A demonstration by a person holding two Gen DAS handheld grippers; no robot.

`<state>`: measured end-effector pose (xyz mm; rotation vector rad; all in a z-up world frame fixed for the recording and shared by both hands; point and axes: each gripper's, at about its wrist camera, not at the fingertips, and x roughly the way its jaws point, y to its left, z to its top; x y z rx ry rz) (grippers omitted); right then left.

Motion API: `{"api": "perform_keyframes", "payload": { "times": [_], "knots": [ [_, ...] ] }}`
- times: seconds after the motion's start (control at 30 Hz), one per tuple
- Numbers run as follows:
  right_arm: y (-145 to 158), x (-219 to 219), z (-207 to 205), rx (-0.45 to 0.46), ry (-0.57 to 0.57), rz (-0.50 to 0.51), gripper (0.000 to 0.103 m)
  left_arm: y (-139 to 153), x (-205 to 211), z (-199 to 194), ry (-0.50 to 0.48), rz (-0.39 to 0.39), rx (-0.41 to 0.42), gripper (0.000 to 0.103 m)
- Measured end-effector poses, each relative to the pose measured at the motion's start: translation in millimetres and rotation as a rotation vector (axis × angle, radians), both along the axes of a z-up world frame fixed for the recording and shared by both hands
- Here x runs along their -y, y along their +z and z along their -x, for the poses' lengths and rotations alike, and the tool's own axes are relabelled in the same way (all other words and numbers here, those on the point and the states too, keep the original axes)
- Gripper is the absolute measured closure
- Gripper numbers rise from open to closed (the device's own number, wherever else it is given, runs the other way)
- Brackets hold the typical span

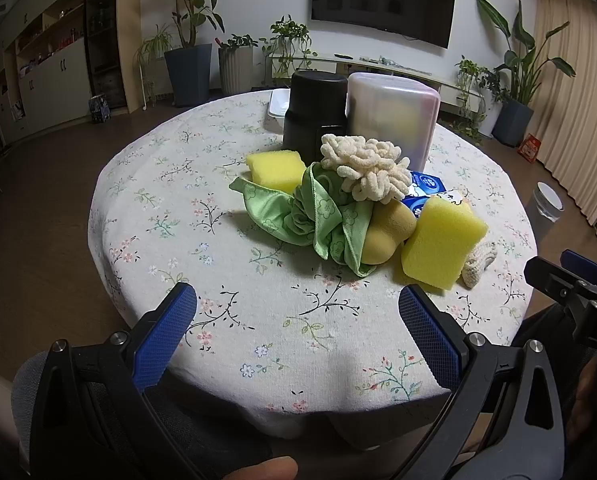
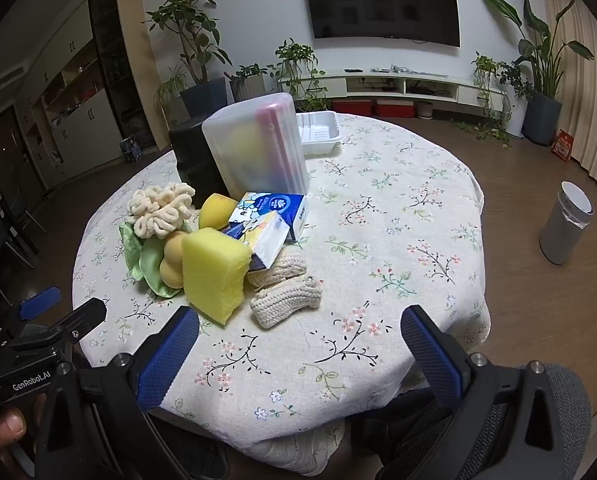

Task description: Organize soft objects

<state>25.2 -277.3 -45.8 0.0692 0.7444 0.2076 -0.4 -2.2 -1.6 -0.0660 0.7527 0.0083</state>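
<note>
A pile of soft things lies mid-table: a cream chenille mitt (image 1: pixel 365 168) (image 2: pixel 160 210), a green floral cloth (image 1: pixel 318 216) (image 2: pixel 146 256), a yellow sponge block (image 1: pixel 442 240) (image 2: pixel 214 272), a second yellow sponge (image 1: pixel 276 168), a tan gourd-shaped sponge (image 1: pixel 386 232) (image 2: pixel 172 258), cream knitted pieces (image 2: pixel 286 300) (image 1: pixel 478 262) and blue tissue packs (image 2: pixel 266 220) (image 1: pixel 426 186). My left gripper (image 1: pixel 298 312) is open and empty near the table's front edge. My right gripper (image 2: pixel 300 338) is open and empty, just right of the knitted pieces.
A black canister (image 1: pixel 316 110) (image 2: pixel 194 160) and a frosted plastic container (image 1: pixel 392 116) (image 2: pixel 258 148) stand behind the pile. A white tray (image 2: pixel 318 132) (image 1: pixel 278 104) sits at the far edge. A grey bin (image 2: pixel 566 224) stands on the floor to the right. The floral tablecloth (image 2: pixel 398 220) covers the round table.
</note>
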Motion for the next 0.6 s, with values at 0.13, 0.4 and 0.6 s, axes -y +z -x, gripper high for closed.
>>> {"api": "perform_keyframes", "payload": {
  "times": [0.13,0.4,0.6],
  "knots": [
    [-0.3,0.2,0.1,0.0,0.001,0.0,0.0,-0.7,0.2,-0.1,0.0,0.0,-0.001,0.0],
    [-0.7,0.4,0.4,0.0,0.001,0.0,0.0,-1.3,0.1,0.0,0.001,0.0,-0.001,0.0],
    [-1.0,0.7,0.4,0.0,0.0,-0.001,0.0,-1.4,-0.1,-0.1,0.001,0.0,-0.002,0.0]
  ]
}}
